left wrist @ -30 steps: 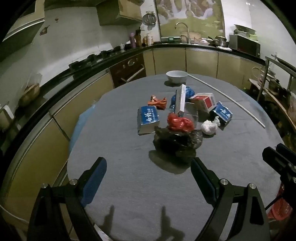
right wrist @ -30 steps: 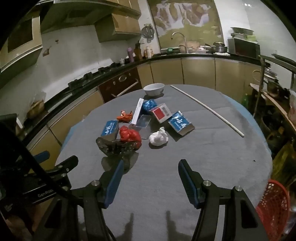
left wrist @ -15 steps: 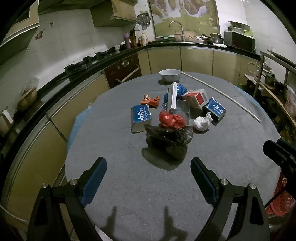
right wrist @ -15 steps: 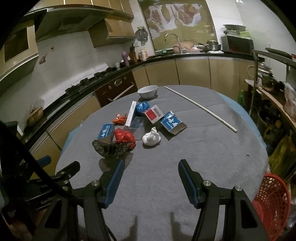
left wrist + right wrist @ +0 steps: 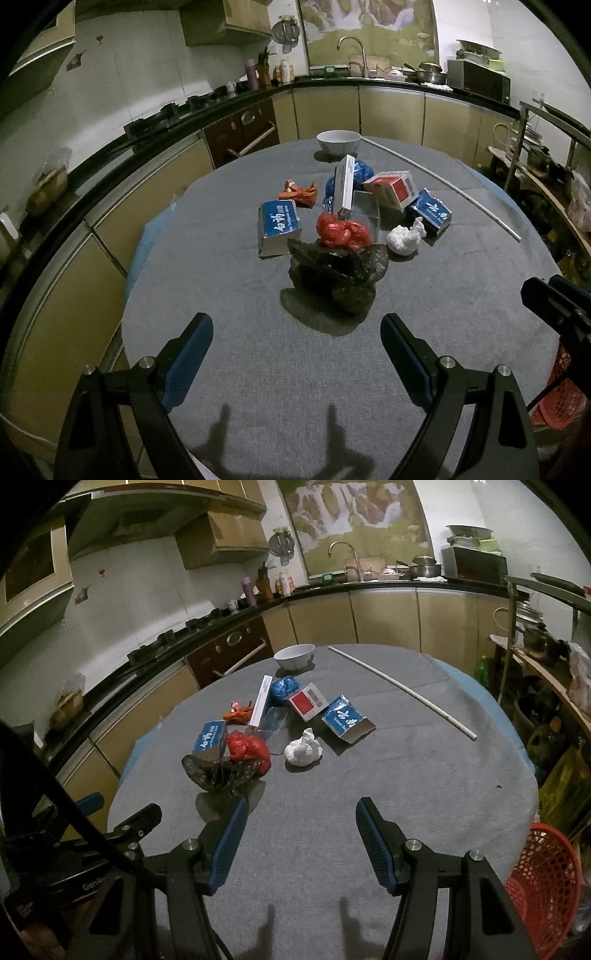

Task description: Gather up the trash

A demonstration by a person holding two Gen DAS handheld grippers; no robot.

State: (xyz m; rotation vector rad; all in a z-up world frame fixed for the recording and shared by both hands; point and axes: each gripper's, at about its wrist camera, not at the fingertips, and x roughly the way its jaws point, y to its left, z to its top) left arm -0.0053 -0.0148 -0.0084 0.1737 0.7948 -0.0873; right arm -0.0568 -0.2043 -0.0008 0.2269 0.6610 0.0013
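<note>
A pile of trash lies mid-table: a crumpled black bag [image 5: 338, 275] [image 5: 221, 771], a red bag [image 5: 343, 230] [image 5: 248, 749], a white paper wad [image 5: 404, 238] [image 5: 303, 751], blue cartons [image 5: 279, 227] [image 5: 428, 210], a red-and-white box [image 5: 393, 188], a blue wrapper [image 5: 282, 688], an orange wrapper [image 5: 299, 192] and a thin upright white box [image 5: 345, 184]. My left gripper [image 5: 295, 343] is open and empty, short of the black bag. My right gripper [image 5: 299, 827] is open and empty, nearer the table's front right. A red mesh basket [image 5: 543, 882] stands off the table's right edge.
A white bowl [image 5: 338, 140] and a long white rod [image 5: 402, 690] lie at the far side of the round grey table [image 5: 258, 369]. Kitchen counters curve behind. A cluttered rack [image 5: 546, 657] stands to the right.
Both grippers have drawn back and risen a little; the trash pile looks farther and smaller. Nothing on the table has moved.
</note>
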